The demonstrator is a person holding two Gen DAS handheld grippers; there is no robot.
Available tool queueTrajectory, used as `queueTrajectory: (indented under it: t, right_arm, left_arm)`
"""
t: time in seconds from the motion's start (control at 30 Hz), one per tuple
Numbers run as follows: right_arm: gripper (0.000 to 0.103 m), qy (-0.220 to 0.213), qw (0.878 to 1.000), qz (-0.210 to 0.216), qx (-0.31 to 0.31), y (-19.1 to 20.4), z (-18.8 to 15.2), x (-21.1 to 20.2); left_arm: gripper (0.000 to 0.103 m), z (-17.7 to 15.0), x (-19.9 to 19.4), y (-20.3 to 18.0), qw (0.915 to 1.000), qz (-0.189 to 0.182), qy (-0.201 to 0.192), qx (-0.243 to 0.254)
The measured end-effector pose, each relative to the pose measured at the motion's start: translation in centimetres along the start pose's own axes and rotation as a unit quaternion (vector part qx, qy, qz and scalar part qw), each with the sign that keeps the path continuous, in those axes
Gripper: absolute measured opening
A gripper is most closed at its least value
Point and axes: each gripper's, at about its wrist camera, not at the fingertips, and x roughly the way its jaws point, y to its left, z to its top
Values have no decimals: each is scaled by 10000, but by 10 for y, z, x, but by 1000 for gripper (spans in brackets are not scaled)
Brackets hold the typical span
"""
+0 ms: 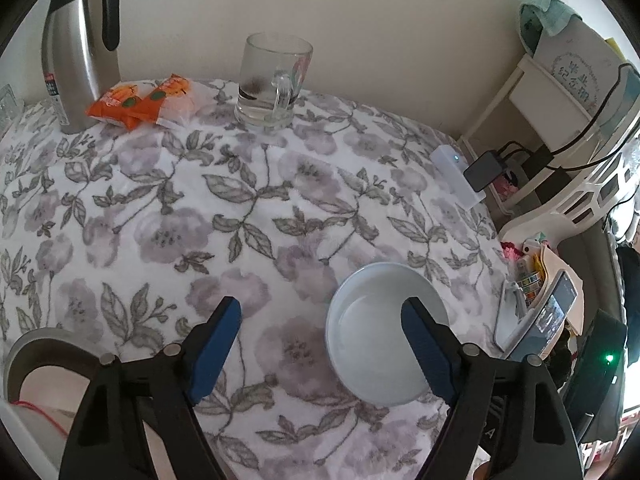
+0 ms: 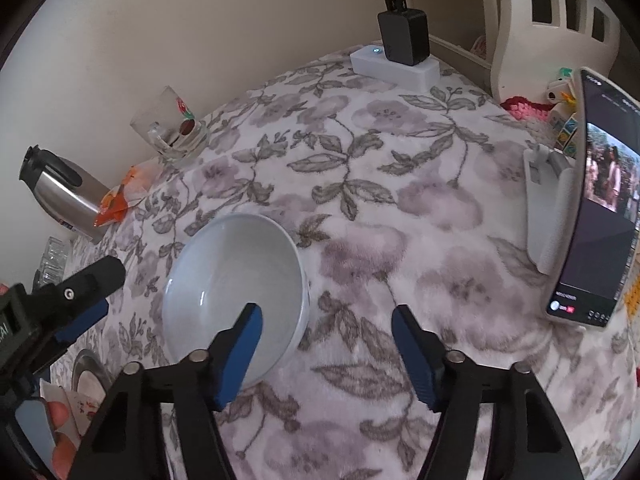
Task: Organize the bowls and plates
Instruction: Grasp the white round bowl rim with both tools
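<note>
Right gripper jaws apart, straddling bowl rim at its 4 o'clock: one pad inside, one outside, not visibly pressing. Left gripper likewise parted, one pad over same bowl, rest over floral cloth. Likely both set to pinch rim. Glass mug at 12 o'clock, phone at 3.
</note>
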Motion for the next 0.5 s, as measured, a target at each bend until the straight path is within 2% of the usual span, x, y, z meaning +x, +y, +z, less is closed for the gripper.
queueTrajectory:
  t: [0.17,0.5]
  right_arm:
    - [58,56,10000,23,5,0,3,10]
    - [48,160,9998,125,-14,4,5,28]
  left_arm:
    - [77,0,12,2,9999,-19,76,-65]
    - [57,-2,32,3,9995,-139,244,-108]
